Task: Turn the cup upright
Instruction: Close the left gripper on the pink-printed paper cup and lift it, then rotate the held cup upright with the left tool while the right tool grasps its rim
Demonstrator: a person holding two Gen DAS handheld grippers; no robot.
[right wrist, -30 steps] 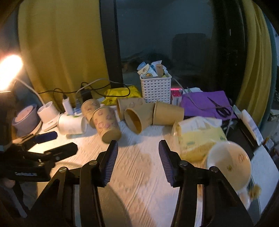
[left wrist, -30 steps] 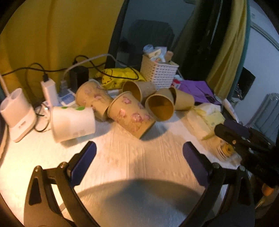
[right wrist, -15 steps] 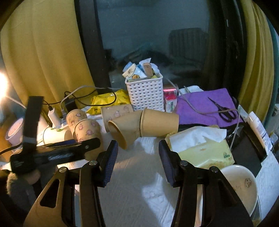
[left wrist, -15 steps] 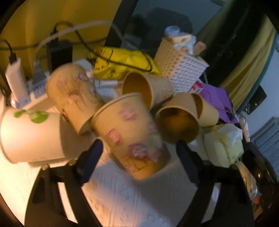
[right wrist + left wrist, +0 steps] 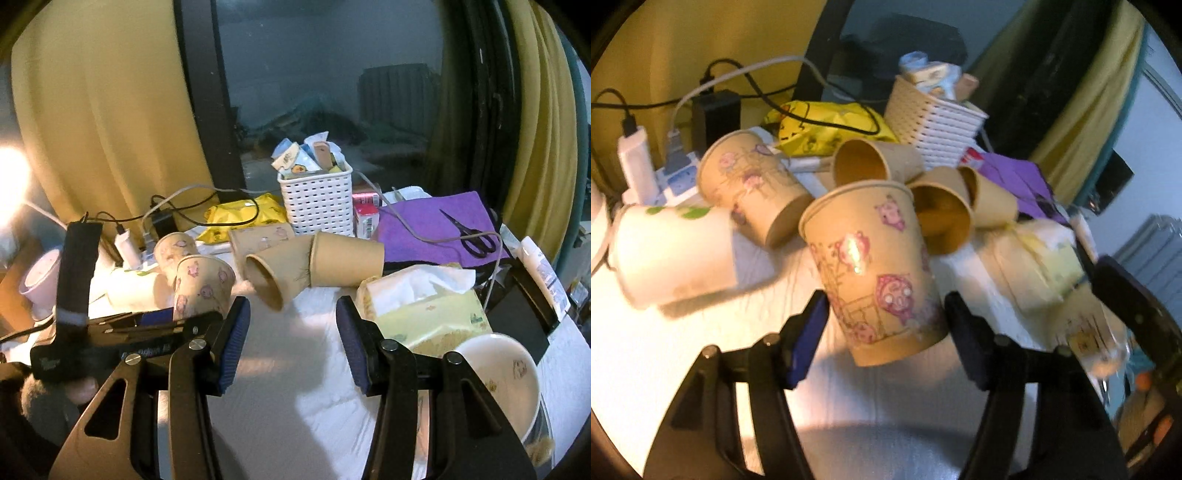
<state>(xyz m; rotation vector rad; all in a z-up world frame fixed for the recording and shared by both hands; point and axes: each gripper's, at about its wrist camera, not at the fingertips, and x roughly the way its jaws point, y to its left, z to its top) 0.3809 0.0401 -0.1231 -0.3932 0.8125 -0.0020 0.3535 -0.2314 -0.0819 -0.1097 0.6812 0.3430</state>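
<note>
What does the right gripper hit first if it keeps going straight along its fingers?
Probably the plain brown cup lying on its side with its mouth toward the right gripper. It lies just beyond the open jaws, slightly left of centre; depth is uncertain.

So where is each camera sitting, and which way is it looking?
Left wrist: sits on the left gripper, looking along its blue-padded fingers at the tan paper cup with pink pigs between them; only those fingers show.
Right wrist: sits on the right gripper, looking across the white table toward the dark window; its open fingers show, and the left gripper at the pig cup.
Shared: the pig cup, the white slotted plastic basket and the fallen plain brown cups.
</note>
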